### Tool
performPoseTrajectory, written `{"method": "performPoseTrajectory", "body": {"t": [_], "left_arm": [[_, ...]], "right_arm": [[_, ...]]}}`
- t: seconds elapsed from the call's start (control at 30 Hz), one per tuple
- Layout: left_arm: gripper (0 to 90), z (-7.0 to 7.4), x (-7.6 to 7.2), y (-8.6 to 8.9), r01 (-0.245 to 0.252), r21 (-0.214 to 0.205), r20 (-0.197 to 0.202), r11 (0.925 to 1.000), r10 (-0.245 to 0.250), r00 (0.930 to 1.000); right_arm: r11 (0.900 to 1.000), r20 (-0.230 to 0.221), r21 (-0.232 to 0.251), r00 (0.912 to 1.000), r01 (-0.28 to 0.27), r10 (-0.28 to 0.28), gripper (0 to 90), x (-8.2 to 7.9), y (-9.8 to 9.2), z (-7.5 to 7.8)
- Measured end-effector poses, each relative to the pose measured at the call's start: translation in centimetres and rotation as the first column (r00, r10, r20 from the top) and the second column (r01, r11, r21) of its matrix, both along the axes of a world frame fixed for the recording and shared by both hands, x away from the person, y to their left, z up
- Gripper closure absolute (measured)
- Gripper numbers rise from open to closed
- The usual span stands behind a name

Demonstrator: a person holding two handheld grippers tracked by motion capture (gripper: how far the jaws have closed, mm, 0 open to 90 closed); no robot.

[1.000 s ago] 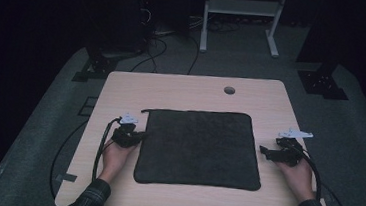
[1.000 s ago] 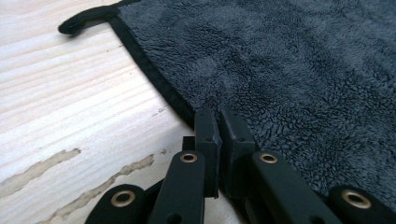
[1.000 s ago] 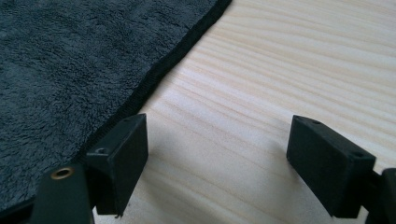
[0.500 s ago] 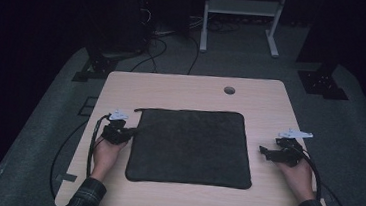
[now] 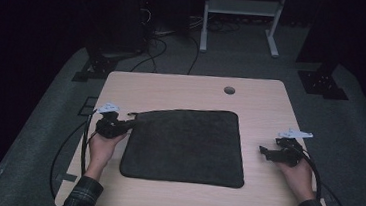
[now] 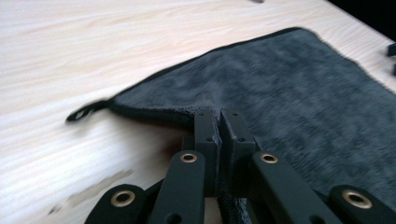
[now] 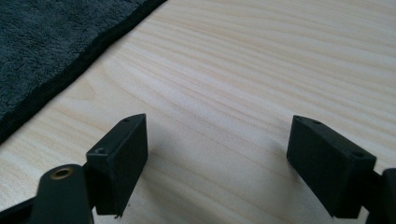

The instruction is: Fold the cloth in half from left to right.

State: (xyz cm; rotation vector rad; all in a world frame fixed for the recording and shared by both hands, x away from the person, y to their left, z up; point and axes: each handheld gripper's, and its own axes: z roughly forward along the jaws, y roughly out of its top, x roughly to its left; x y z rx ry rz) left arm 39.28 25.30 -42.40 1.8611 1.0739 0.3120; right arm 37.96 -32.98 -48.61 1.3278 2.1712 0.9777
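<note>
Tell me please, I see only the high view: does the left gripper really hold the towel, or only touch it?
Observer: It holds it. In the left gripper view the left gripper has its jaws shut on the towel at the edge, near a corner.
Operator: Is there something special at this corner?
Observer: Yes, a small black loop sticks out from the corner and lies on the table.
Operator: And the right gripper, is something between its jaws?
Observer: No. In the right gripper view the right gripper stands open over bare wood, and the towel's hem lies apart from it at the upper left.
</note>
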Motion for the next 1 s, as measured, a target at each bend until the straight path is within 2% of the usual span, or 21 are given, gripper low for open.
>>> {"method": "performPoseTrajectory", "body": {"t": [0.2,0.53,0.7,1.0], "left_arm": [[85.9,0.4,0.3,-1.5,0.046,-0.033,0.002,0.9984,-0.046,0.9989],[85.9,0.9,1.2,-4.4,0.116,-0.055,0.012,0.9917,-0.115,0.9932],[86.0,1.0,1.5,-6.3,0.155,-0.051,0.012,0.9866,-0.155,0.9879],[86.0,0.8,2.3,-9.9,0.229,-0.047,0.004,0.9723,-0.229,0.9734]], "right_arm": [[1.0,0.0,0.0,1.0,0.0,0.0,19.7,0.0,0.0,0.0],[1.0,0.0,0.0,1.0,0.0,0.0,19.6,0.0,0.0,0.0],[1.0,0.0,0.0,1.0,0.0,0.0,19.7,0.0,0.0,0.0],[1.0,-0.002,-0.002,1.0,-0.005,0.005,17.6,0.0,0.0,0.0]]}}
